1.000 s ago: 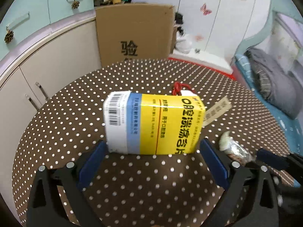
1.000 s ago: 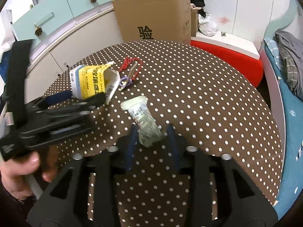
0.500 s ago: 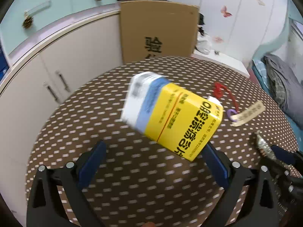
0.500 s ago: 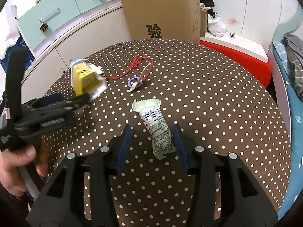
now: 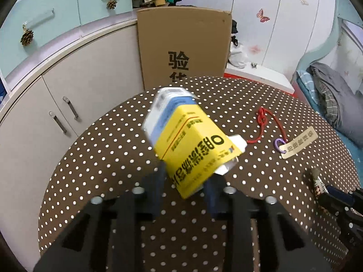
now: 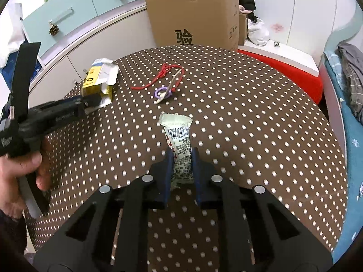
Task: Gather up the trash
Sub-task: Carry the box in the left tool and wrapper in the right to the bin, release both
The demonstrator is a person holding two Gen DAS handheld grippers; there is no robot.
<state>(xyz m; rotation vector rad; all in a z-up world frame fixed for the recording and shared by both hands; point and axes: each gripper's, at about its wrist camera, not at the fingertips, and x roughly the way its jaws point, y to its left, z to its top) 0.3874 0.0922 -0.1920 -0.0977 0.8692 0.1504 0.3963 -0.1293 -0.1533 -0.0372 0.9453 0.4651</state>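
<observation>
A yellow, blue and white carton (image 5: 188, 140) stands tilted on the brown polka-dot table (image 5: 102, 158). My left gripper (image 5: 185, 174) has its jaws closing, and the pads press the carton's near end. The right wrist view shows that carton (image 6: 97, 79) at the table's left edge, with the left gripper (image 6: 90, 100) on it. A pale green snack wrapper (image 6: 175, 124) with a barcode lies on the table. My right gripper (image 6: 182, 156) has its jaws closing, and the pads pinch the wrapper's near half.
A red cord with a purple ring and a beige tag (image 5: 297, 142) lies between the two items. A large cardboard box (image 5: 183, 45) and curved cabinets (image 5: 68, 90) stand behind the table, and a bed (image 5: 329, 95) is at the right. A person's hand (image 6: 20, 167) holds the left gripper.
The left jaws went from wide apart to tight on the carton, which turned from lying crosswise to pointing away and tilted. The right jaws narrowed onto the wrapper.
</observation>
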